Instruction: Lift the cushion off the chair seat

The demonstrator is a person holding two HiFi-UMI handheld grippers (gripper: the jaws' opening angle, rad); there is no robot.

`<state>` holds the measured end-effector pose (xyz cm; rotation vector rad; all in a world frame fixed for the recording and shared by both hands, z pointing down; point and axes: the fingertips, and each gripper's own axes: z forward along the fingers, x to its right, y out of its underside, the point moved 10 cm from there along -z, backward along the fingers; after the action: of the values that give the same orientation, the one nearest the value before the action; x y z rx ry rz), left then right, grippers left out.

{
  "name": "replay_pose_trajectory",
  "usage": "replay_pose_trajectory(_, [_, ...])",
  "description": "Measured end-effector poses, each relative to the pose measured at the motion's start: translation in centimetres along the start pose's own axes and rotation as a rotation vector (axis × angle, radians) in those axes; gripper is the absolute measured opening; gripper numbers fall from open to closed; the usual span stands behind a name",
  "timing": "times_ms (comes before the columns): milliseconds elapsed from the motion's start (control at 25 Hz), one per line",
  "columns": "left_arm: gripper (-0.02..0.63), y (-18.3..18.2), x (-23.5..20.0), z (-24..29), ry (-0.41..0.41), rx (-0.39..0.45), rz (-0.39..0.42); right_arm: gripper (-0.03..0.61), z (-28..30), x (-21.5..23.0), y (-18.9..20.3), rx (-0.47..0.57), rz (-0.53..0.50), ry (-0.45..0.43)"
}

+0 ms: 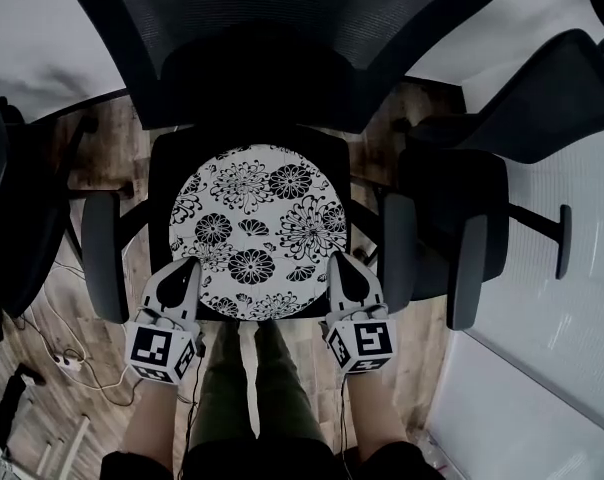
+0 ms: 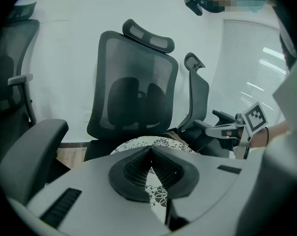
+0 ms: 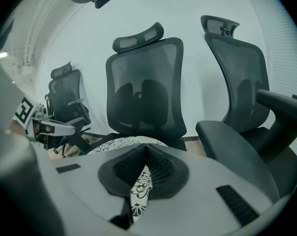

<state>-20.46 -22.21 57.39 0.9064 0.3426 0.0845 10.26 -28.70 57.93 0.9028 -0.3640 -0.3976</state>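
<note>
While the floral cushion [image 1: 257, 230] lies flat on the chair seat [image 1: 160, 193], the left hand-held gripper [image 1: 191, 264] and right hand-held gripper [image 1: 338, 259] hover at its near edge, jaws closed on nothing. Approach stage, by appearances; lifting first requires opening both and pinching that edge.

Black spare office chair [image 1: 542, 103] here: plain white wall [image 1: 542, 8] behind it, bright slatted blinds [image 2: 252, 68] close on one side, wood-plank floor [image 1: 107, 153] spreading out on the other, where another dark chair [image 1: 17, 218] stands and cables [image 1: 57, 353] trail.
</note>
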Motion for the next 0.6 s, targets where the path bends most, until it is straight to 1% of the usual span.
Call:
replay_pose_trajectory(360, [0.011,2.1,-0.4,1.0,0.001,-0.041,-0.014,0.017,1.0,0.5,2.8,-0.056,0.013,0.011])
replay_pose_trajectory(600, [0.011,3.5,-0.7,1.6,-0.001,-0.053,-0.036,0.017,1.7,0.4,4.1,-0.072,0.021,0.016])
